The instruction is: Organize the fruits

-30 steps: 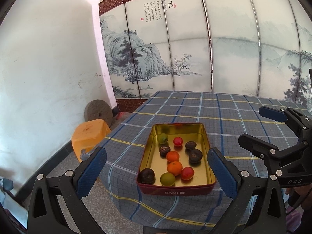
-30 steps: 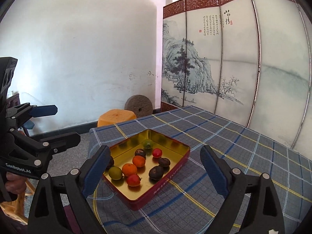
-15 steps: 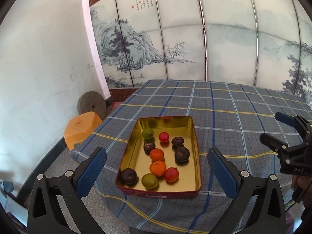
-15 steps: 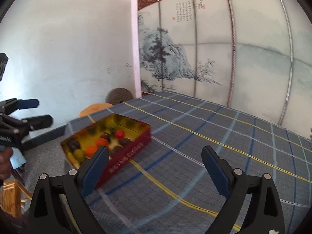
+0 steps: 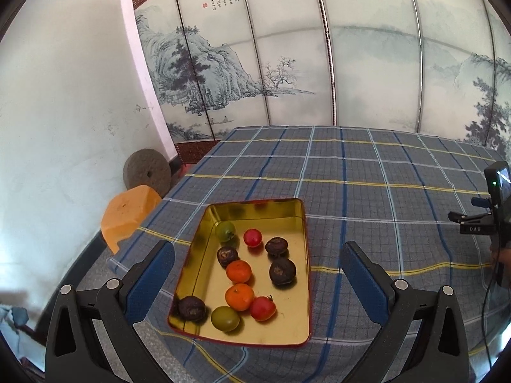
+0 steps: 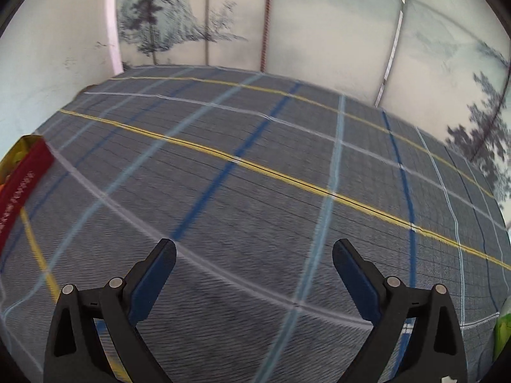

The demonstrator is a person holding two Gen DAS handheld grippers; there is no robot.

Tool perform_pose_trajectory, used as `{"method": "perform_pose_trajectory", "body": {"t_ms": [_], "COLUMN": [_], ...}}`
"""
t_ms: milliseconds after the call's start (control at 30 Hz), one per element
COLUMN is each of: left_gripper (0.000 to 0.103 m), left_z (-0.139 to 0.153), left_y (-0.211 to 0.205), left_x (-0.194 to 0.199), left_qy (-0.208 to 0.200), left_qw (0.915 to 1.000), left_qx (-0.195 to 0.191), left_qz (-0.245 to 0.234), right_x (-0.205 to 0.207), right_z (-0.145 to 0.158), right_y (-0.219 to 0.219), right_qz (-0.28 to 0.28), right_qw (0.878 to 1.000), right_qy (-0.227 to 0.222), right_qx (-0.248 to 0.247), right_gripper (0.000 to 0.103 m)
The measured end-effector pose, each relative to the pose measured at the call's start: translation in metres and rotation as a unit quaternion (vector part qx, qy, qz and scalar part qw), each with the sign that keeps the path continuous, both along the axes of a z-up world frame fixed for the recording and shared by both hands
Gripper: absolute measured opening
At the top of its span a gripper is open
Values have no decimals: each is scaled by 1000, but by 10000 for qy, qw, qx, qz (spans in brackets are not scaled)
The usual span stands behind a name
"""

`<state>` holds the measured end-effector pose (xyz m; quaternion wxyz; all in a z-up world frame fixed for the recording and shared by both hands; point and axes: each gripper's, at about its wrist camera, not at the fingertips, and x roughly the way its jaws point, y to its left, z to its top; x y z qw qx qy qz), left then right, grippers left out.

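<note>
**A:** Where is the fruit?

**B:** All of it lies in the gold-lined tin [image 5: 204,223] with red outer walls, sitting on the tabletop's plaid cloth [image 5: 351,175] near its left, near corner. At the far end are a green fruit [image 5: 225,231], a small red fruit [image 5: 252,237] and a dark wrinkled fruit [image 5: 276,246]. In the middle sit another dark one [image 5: 226,255], an orange [image 5: 239,271] and the largest dark fruit [image 5: 282,271]. At the near end a second orange [image 5: 239,296] touches a red fruit with a stem [image 5: 262,308] and a second green fruit [image 5: 224,318], and a fourth dark fruit [image 5: 191,308] lies in the near left corner.

**A:** And the left gripper?

**B:** The left gripper [image 5: 257,274] hangs above the tin's near half, angled down at it. Its blue-padded fingers [image 5: 150,281] are spread wide, one on each side of the tin, pinching nothing and clear of the fruit.

**A:** The right one?

**B:** The right gripper [image 6: 254,269] points down at bare cloth, well to the right of the tin. Its fingers [image 6: 153,279] are spread with only cloth showing between them, and its jaws are easing a little wider. That view is smeared with motion blur. The tin's red wall [image 6: 22,185] shows only at its far left edge, and something green [image 6: 501,335] peeks in at the lower right edge; I cannot tell what it is.

**A:** Anything else around?

**B:** From the left wrist view, the right gripper's black body [image 5: 485,223] appears at the right edge over the cloth. Beyond the tabletop stands a painted folding screen [image 5: 319,63]. On the floor to the left are an orange stool [image 5: 127,217] and a round grey stone [image 5: 147,172] leaning at the wall.
</note>
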<state>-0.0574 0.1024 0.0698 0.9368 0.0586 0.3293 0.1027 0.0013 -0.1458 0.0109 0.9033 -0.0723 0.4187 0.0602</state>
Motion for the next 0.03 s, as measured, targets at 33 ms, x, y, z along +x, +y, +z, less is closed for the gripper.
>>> {"method": "perform_pose_trajectory", "body": {"t_ms": [33], "left_gripper": [103], "left_z": [0], "left_y": [1], "left_x": [2], "left_qy": [6], "left_qw": [10000], "left_qx": [12], "left_qz": [15], "right_x": [6], "right_z": [-3], "right_y": [-5], "right_qz": [-56], "right_qw": [10000], "right_qy": [76], "right_qx": [0], "right_gripper": [98]}}
